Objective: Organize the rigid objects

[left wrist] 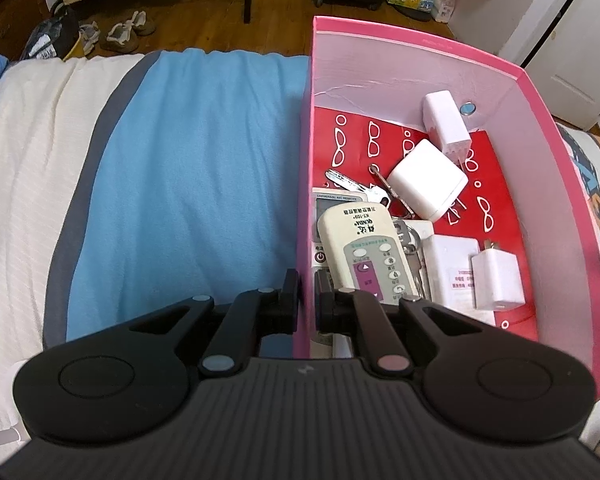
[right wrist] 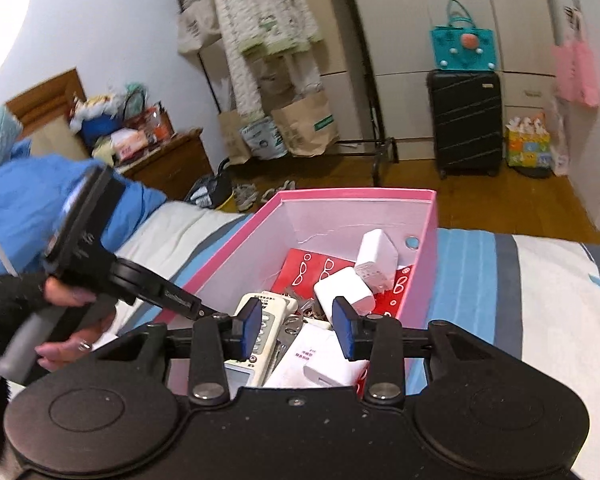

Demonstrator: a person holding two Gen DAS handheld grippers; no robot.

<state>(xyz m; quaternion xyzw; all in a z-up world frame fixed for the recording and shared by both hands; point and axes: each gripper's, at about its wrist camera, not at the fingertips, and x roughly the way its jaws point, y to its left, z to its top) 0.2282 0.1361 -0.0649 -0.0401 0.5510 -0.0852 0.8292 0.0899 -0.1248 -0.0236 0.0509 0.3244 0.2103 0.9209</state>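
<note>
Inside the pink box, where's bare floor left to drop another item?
In the pink box, bare red lining lies at the far left, between the far wall and the keys. The near half is crowded: remotes, chargers. The left gripper clamps the left wall.

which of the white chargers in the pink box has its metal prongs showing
The small charger in the near right part of the pink box, beside the flat white adapter. Two metal prongs stick out of its top; none show on the others.

Soft, even indoor light, no harsh shadows — heavy fisheye bend at the edges. Right view's motion-blurred, with white glare top left.
</note>
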